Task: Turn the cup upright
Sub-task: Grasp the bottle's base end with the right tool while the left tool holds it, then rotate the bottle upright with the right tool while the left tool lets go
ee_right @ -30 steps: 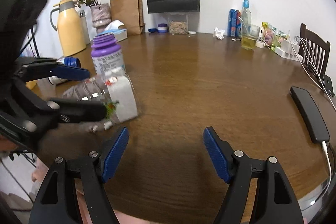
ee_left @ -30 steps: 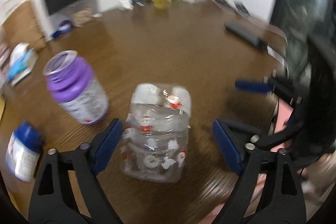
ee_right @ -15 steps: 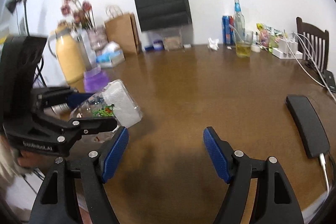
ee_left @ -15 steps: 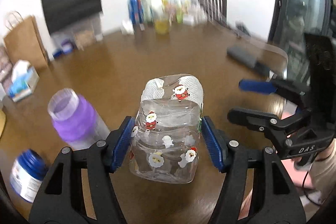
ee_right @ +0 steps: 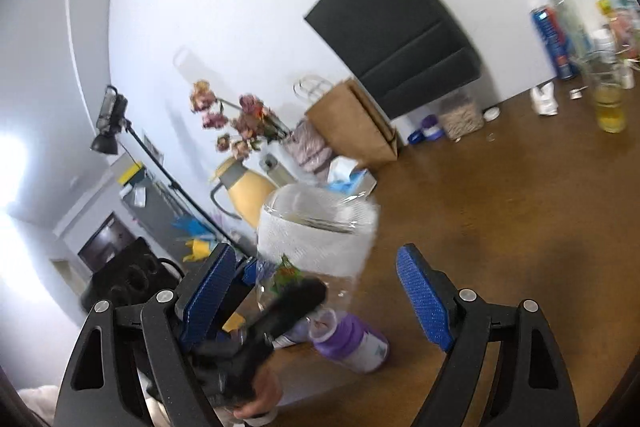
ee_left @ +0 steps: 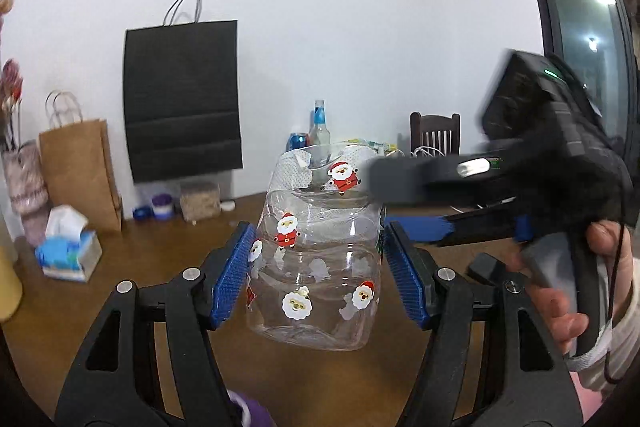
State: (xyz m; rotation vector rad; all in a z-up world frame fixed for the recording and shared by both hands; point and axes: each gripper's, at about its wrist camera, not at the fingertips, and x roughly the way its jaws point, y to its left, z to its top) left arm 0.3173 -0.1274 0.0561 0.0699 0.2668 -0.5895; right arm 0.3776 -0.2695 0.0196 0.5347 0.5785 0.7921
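The cup is a clear plastic cup with Santa stickers (ee_left: 320,251). My left gripper (ee_left: 318,269) is shut on it and holds it above the brown table, its white-taped open rim up and away from the camera. In the right wrist view the cup (ee_right: 320,231) sits between my right gripper's open fingers, rim upward. My right gripper (ee_right: 316,297) is open around the cup's upper part without clamping it. In the left wrist view the right gripper (ee_left: 416,203) reaches in from the right at the cup's rim.
A purple-capped bottle (ee_right: 352,341) lies on the table (ee_right: 500,211) below the cup. At the back stand a black bag (ee_left: 182,99), a brown paper bag (ee_left: 78,171), a tissue box (ee_left: 66,253), a yellow jug (ee_right: 244,193), bottles and a glass (ee_right: 608,95).
My left gripper closed on the cup, lifted it off the table and tilted it rim-up. My right gripper moved left and rolled, so its open fingers now straddle the cup.
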